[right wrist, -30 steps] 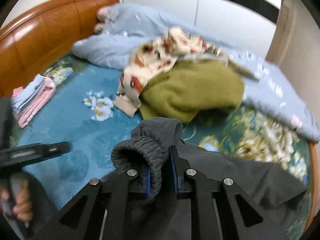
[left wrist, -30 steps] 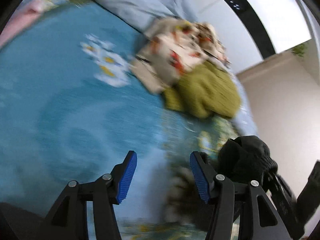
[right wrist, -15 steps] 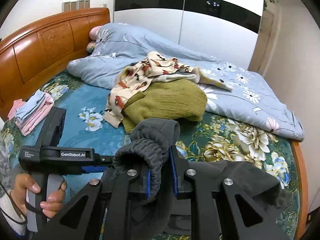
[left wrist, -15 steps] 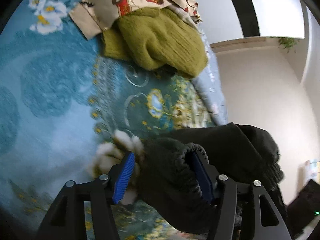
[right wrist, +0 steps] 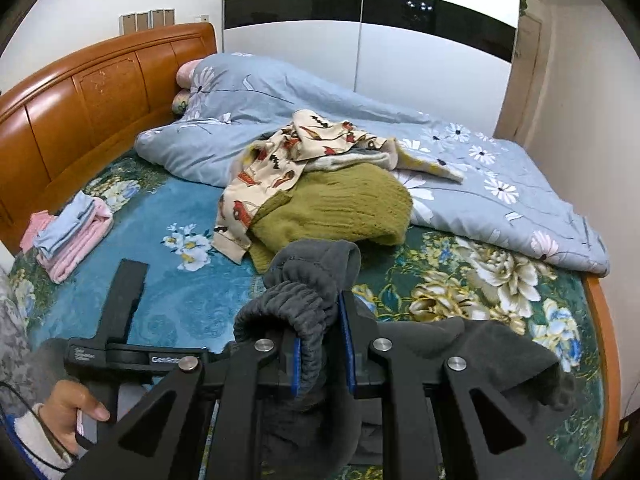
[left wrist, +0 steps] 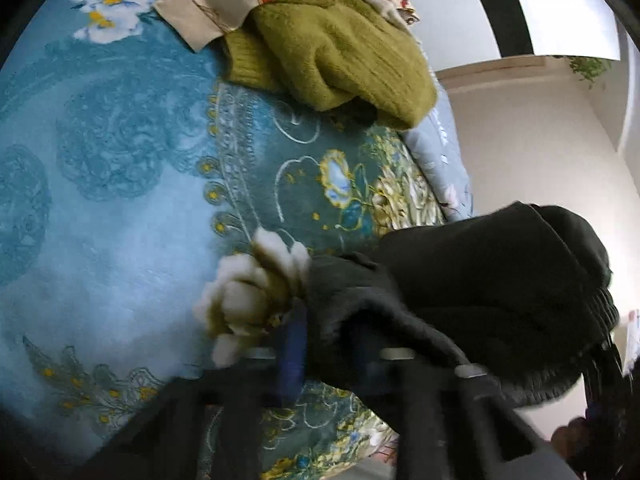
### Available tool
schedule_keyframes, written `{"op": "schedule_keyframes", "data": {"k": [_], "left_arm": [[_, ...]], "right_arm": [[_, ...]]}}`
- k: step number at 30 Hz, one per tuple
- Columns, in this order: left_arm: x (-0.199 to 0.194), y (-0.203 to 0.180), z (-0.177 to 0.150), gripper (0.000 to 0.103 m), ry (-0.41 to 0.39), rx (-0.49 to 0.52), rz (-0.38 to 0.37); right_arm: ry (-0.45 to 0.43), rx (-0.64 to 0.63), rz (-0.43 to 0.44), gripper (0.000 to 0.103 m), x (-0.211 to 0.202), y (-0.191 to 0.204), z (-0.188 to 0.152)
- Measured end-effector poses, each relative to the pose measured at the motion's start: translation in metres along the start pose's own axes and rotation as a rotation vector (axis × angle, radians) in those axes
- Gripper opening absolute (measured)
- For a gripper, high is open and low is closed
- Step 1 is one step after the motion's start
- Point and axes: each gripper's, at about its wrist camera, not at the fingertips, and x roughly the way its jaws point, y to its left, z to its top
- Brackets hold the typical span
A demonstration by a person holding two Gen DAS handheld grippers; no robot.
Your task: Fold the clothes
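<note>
My right gripper was a black frame of triangular cut-out links with round silver screws and blue pads. My left gripper matched it, blurred; its black handle carried white lettering. My left hand wore a white cuff under a grey patterned sleeve.
</note>
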Motion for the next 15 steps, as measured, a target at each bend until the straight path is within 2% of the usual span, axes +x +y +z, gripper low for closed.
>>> {"op": "schedule_keyframes", "data": {"k": [3, 5, 8, 9, 12, 14, 15], "left_arm": [[-0.019, -0.016, -0.007, 0.011, -0.064, 0.061, 0.050], [-0.038, -0.028, -0.017, 0.010, -0.082, 0.083, 0.034], [-0.086, -0.053, -0.036, 0.008, -0.110, 0.140, -0.016], [-0.103, -0.058, -0.037, 0.008, -0.132, 0.146, -0.030], [-0.149, -0.052, -0.027, 0.008, -0.252, 0.129, -0.004], [-0.167, -0.027, -0.014, 0.008, -0.314, 0.067, 0.048], [-0.175, -0.005, -0.005, 0.008, -0.328, 0.000, 0.067]], "right_arm": [[-0.006, 0.019, -0.021, 0.017, -0.003, -0.006, 0.005], [-0.055, 0.021, -0.054, 0.016, -0.013, -0.009, 0.016], [-0.137, 0.012, -0.085, 0.014, -0.028, -0.005, 0.044], [-0.165, 0.006, -0.065, 0.014, -0.029, 0.004, 0.060], [-0.232, -0.024, 0.012, 0.014, -0.025, 0.039, 0.106], [-0.230, -0.085, 0.071, 0.014, 0.001, 0.074, 0.126], [-0.196, -0.099, 0.109, 0.014, 0.022, 0.093, 0.134]]}}
